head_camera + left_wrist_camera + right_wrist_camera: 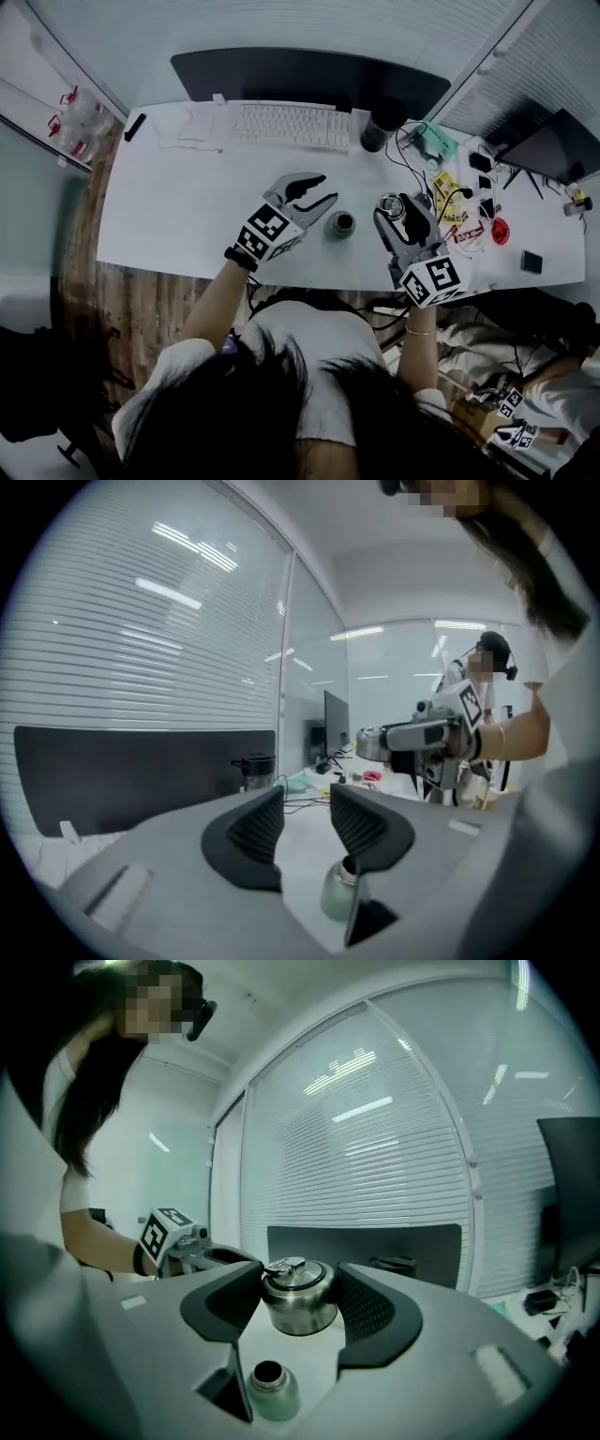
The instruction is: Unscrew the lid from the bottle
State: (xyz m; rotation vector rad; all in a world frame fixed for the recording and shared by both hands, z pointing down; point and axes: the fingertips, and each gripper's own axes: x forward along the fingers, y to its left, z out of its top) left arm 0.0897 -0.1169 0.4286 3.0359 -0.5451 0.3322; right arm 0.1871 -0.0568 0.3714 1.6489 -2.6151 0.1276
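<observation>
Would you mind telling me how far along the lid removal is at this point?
Done: the lid is off, and the bottle stands open-mouthed on the table. In hand: the right gripper is shut on the lid, apart from the bottle. The left gripper is open beside the bottle, gripping nothing. Left: no unscrewing; perhaps only setting the lid down.

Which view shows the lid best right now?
The right gripper view: the lid fills the centre, close up, clamped between the jaws. The head view shows the lid small, from above; the left gripper view shows the lid far off, side-on.
</observation>
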